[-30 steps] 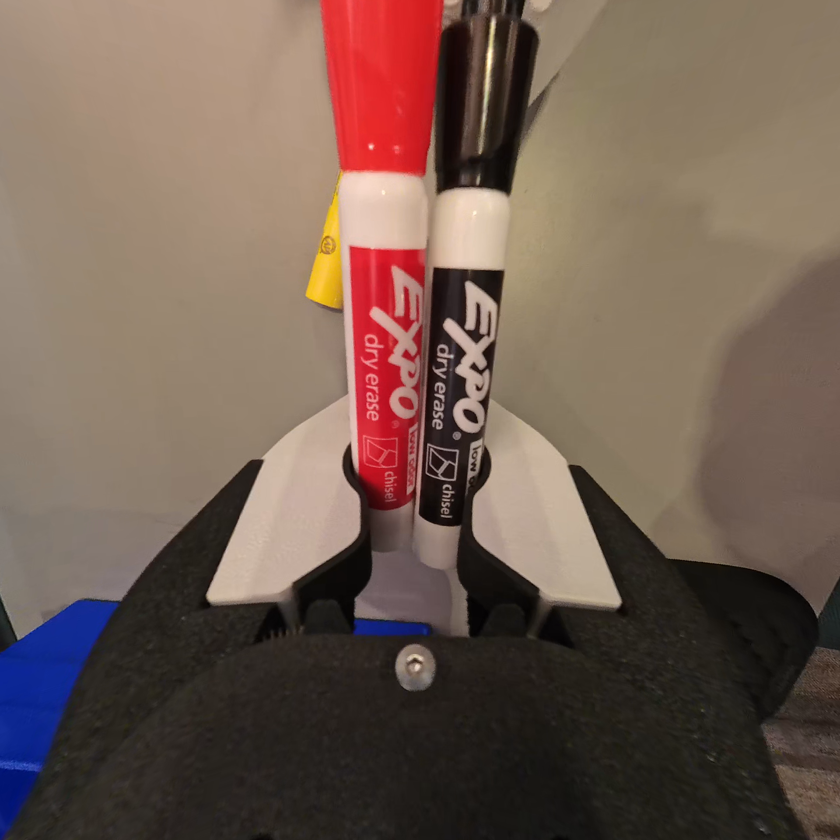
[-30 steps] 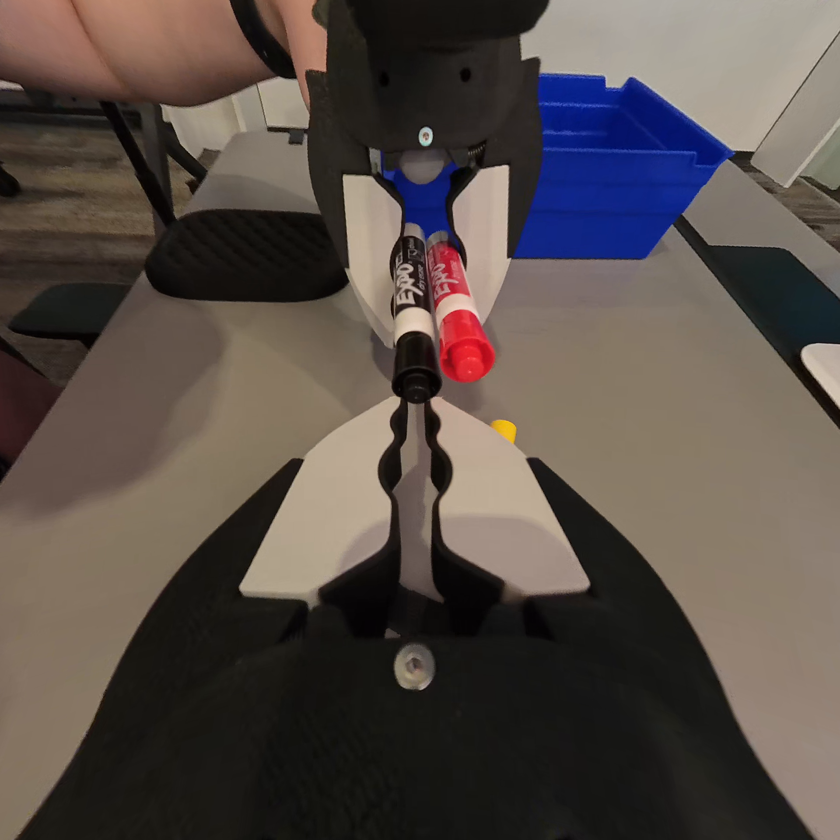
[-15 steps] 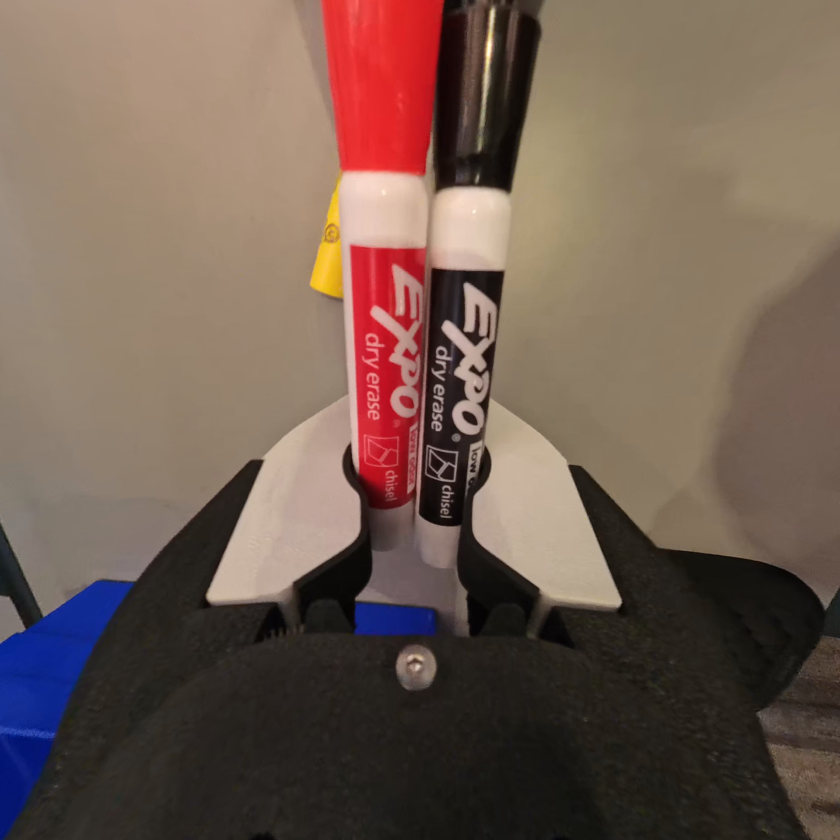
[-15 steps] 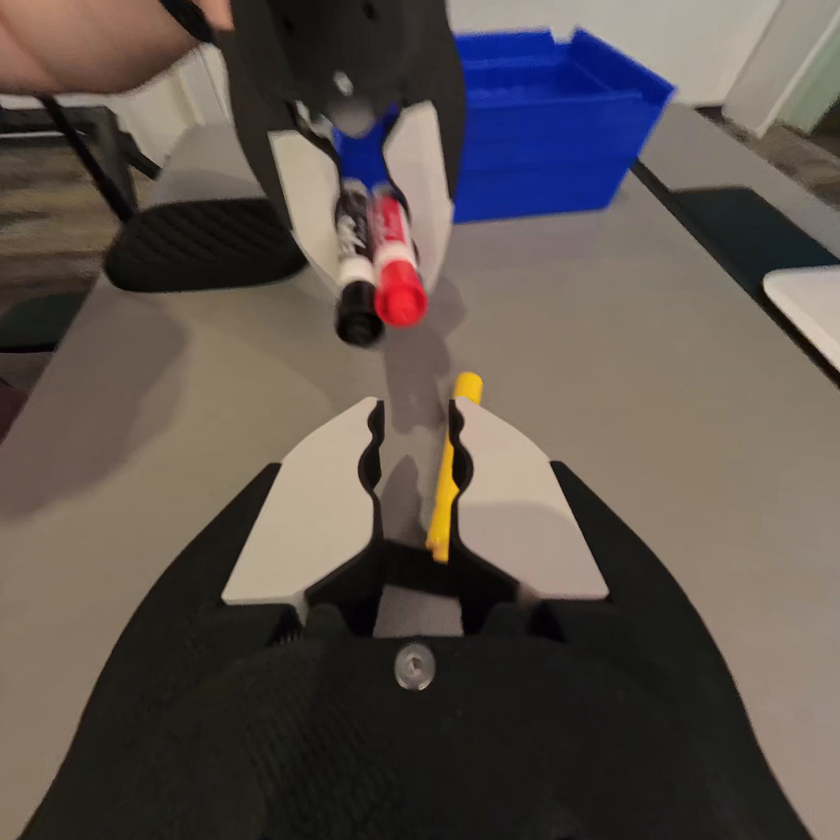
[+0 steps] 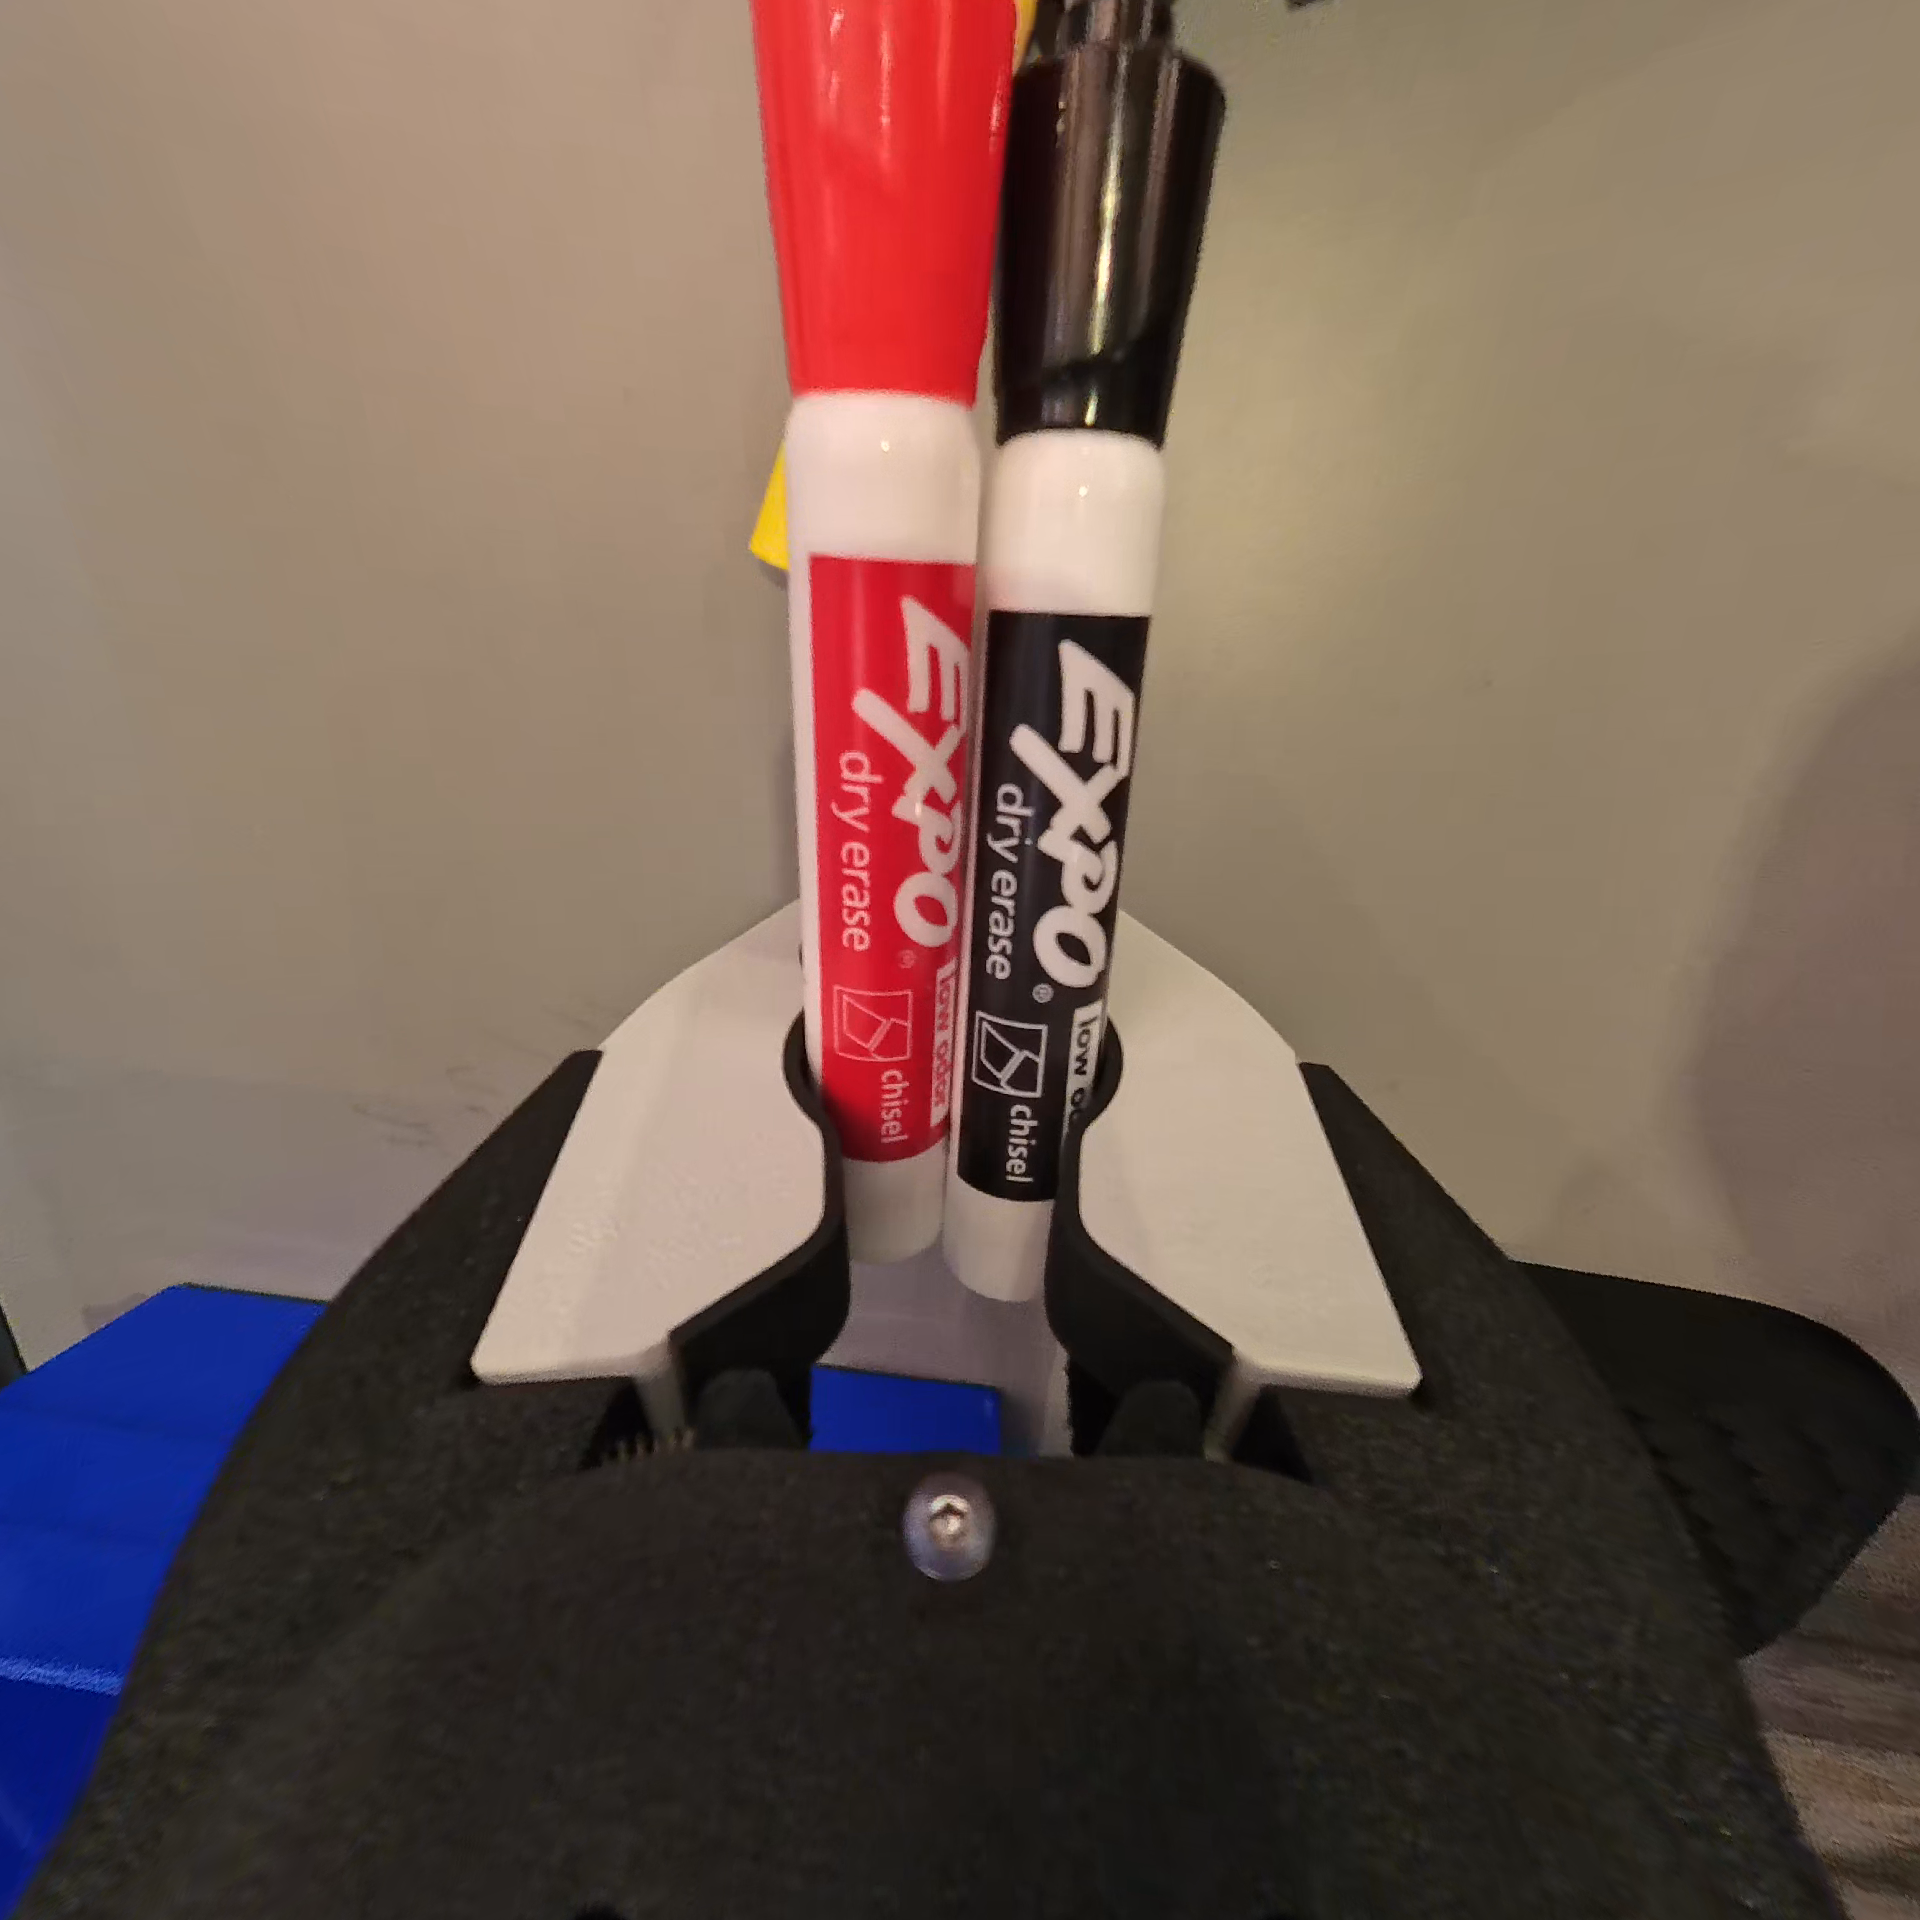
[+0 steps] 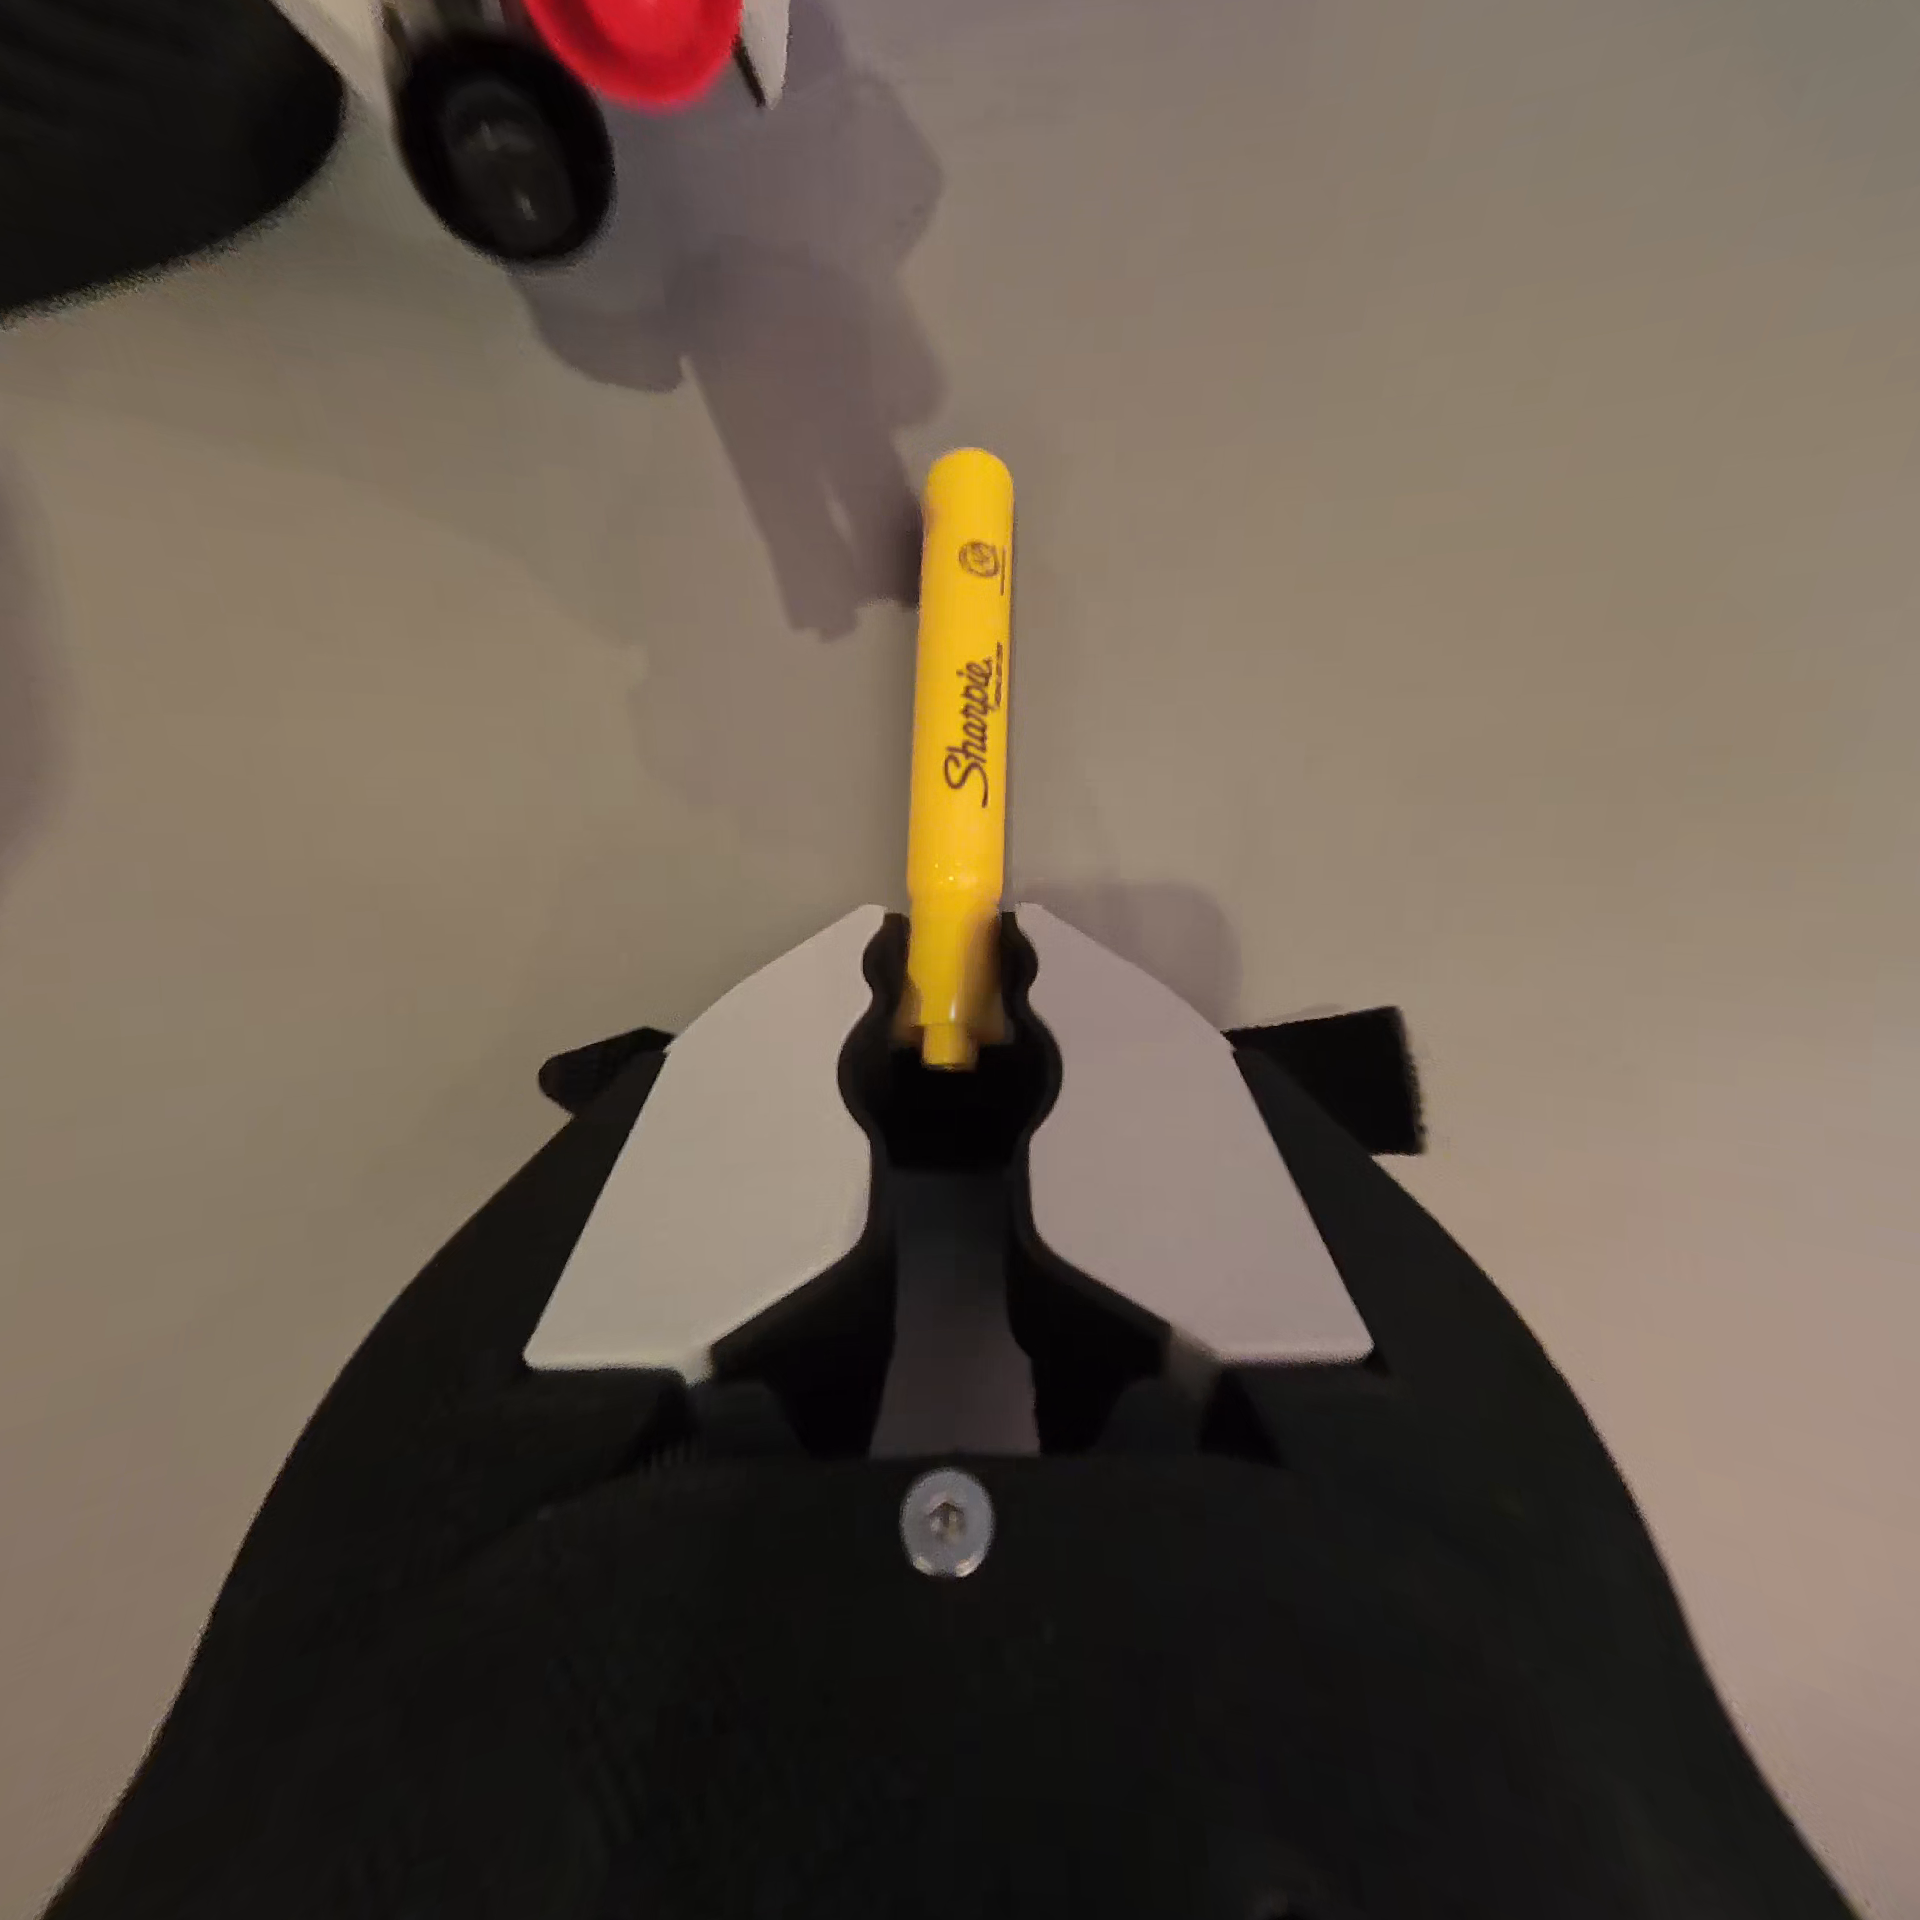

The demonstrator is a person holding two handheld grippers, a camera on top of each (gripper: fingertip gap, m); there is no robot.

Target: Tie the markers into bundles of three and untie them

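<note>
Here the grey table [image 6: 1455,520] fills both views, with a blue bin [image 5: 94,1475] at one edge behind the left gripper [image 5: 951,1060]. That gripper is pinching two markers side by side above the table: a red marker [image 5: 883,831] and, touching it, a black marker [image 5: 1060,831], caps pointing away from it. The right gripper [image 6: 948,987] has its tips closed around the tapered end of a yellow marker [image 6: 961,707], which lies on the table away from the edges. Beside its right finger shows a black strap [image 6: 1340,1070].
</note>
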